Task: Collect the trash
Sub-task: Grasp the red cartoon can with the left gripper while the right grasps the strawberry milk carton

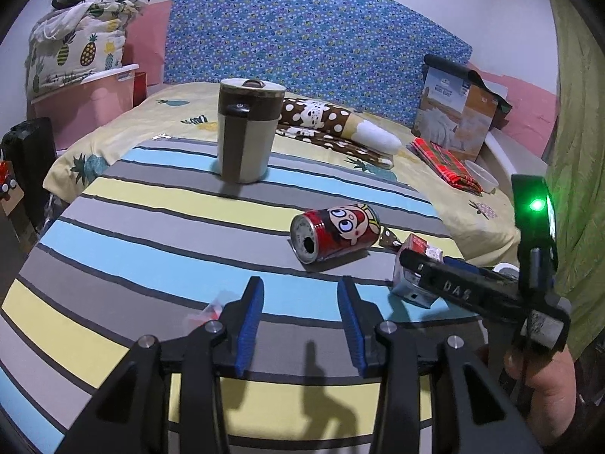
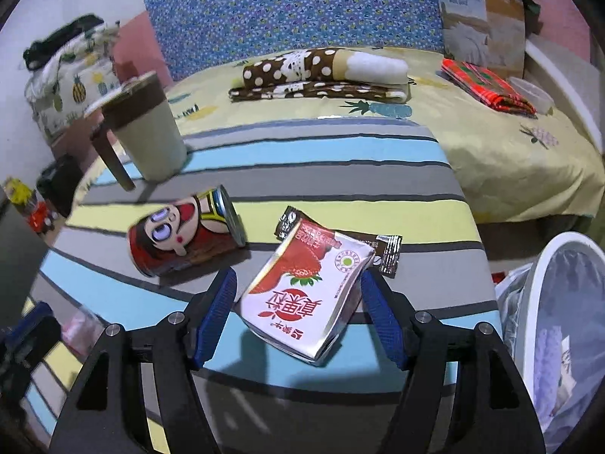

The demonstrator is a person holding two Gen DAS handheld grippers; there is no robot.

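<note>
Carton (image 2: 308, 295), crumpled, strawberry print, lying flat on striped cloth (image 2: 321, 159) near front edge. Sits between fingers of R gripper (image 2: 298, 316); jaws wide, small gap each side, pads not pressing. Not held.
Brown sachet (image 2: 385, 253) partly under carton's far end, touching it.
Red can (image 2: 181, 238), cartoon face, on its side just L of carton, apart from it. In L wrist view, can (image 1: 334, 232) w/ open mouth facing camera; carton (image 1: 414, 270) to its R, partly hidden behind R gripper (image 1: 453, 287).
L gripper (image 1: 300, 323) over striped cloth (image 1: 151, 227), jaws abt half open, nothing between them. Small clear wrapper (image 1: 211, 310) w/ red bits beside its L finger; contact unclear.
Mug (image 1: 247, 130) w/ lid, upright, far side of cloth, well apart from can.
Bin (image 2: 563, 325), white rim, mesh wall, R of table edge, lower; contents unclear.
Bed (image 2: 510, 159) behind, yellow sheet; polka-dot pillow (image 2: 321, 68) on it.
Hand (image 1: 540, 382) on R gripper handle at R edge of L view.
</note>
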